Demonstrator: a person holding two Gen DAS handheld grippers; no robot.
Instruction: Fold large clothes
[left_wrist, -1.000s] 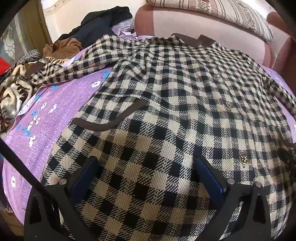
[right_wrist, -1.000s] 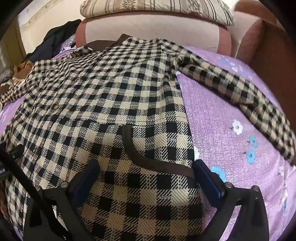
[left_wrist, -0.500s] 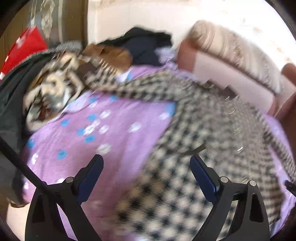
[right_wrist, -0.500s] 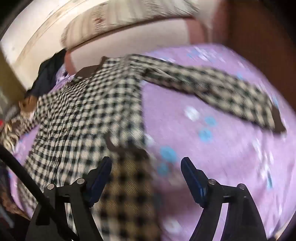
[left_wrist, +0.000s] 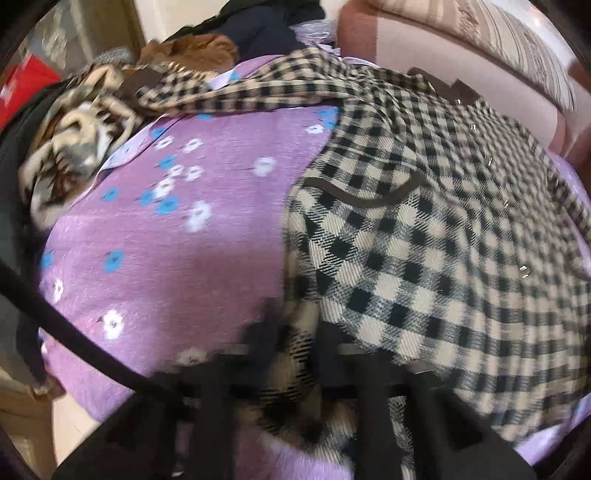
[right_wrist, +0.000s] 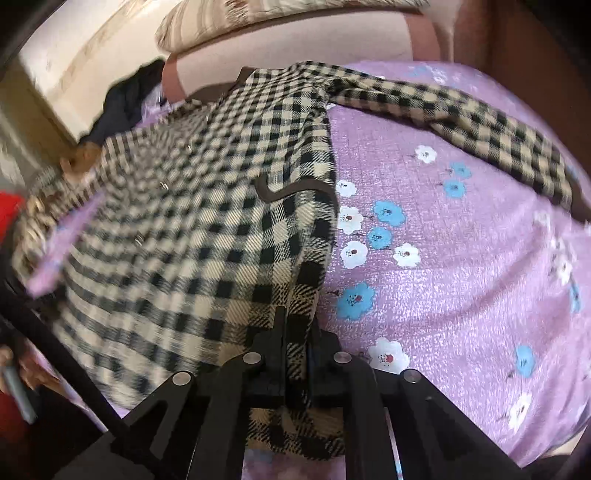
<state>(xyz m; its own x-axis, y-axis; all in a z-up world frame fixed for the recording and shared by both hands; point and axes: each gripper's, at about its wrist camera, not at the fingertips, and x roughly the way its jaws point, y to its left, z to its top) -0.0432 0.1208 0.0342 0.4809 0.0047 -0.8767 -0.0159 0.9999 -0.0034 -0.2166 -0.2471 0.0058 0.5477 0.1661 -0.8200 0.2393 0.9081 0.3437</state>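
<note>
Checked coat (left_wrist: 424, 236) spreads far across the purple bed (left_wrist: 177, 236), its near corners clenched in left tongs (left_wrist: 295, 343) and right tongs (right_wrist: 293, 332).

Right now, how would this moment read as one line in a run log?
left tool: closing on checked coat hem | right tool: closing on hem | coat flat on purple sheet | fold not started

Black-n-beige checked coat (left_wrist: 424, 229), brown trim, spread flat, sleeves out.
</note>
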